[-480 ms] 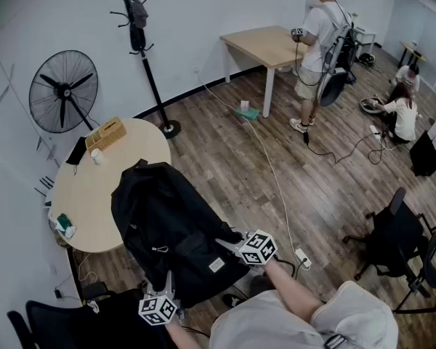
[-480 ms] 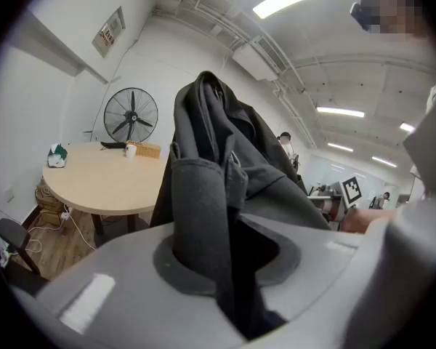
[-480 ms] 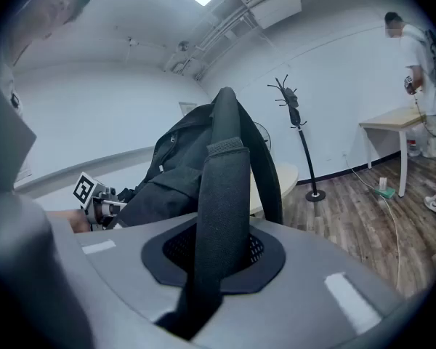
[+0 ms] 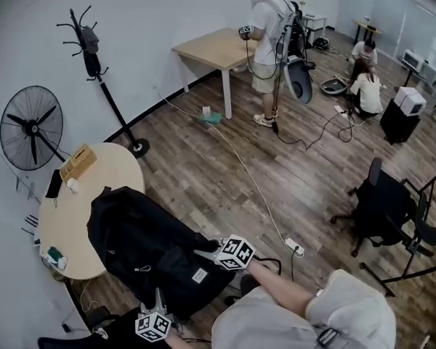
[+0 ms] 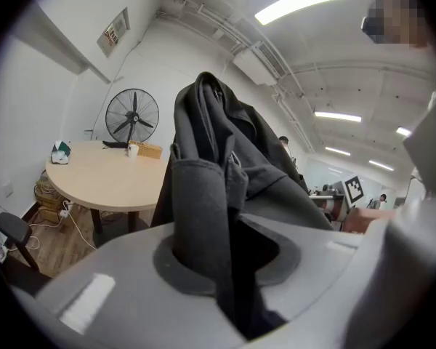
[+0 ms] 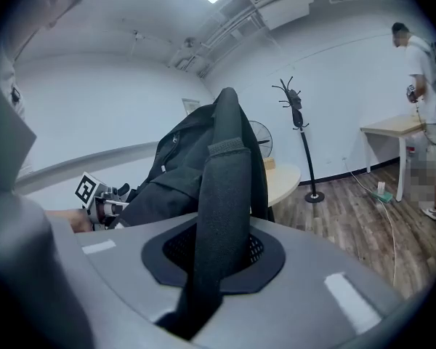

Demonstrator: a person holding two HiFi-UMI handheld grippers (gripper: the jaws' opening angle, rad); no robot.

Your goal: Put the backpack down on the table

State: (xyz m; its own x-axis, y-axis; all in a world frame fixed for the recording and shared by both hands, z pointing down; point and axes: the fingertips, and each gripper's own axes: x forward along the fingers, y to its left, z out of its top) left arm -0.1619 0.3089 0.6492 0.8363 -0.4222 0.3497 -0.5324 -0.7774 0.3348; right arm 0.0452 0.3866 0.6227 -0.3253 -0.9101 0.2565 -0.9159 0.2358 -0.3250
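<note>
Step in hand: carry phase, backpack (image 4: pixel 149 249) not yet set down. It hangs between the two grippers, in front of the person. In the head view its far end overlaps the near edge of the round table (image 4: pixel 115 167); whether it touches the top there can't be told. The bulk of the bag looks to be off the table, over the floor. Left gripper (image 4: pixel 158 307): jaws nearly together, clamped on a thick fold of dark fabric (image 5: pixel 203 217) at the bag's near end. Right gripper (image 4: pixel 212 254): jaws also narrow, pinching a padded shoulder strap (image 6: pixel 221 195) that runs up out of the grip toward the bag's body. Both grips appear firm and load-bearing. The left gripper view shows the tabletop beyond and to the left of the bag. A wooden box (image 4: pixel 78 161), a cup (image 4: pixel 71 184) and a small green item (image 4: pixel 55 255) sit along the wall-side rim; the middle is bare. Next move, as a judgement: carry both grippers forward together until the bag's mass is over the bare centre, then lower evenly. Release only once the fabric goes slack. Risk: letting go early, so the bag slides off the near edge.
</note>
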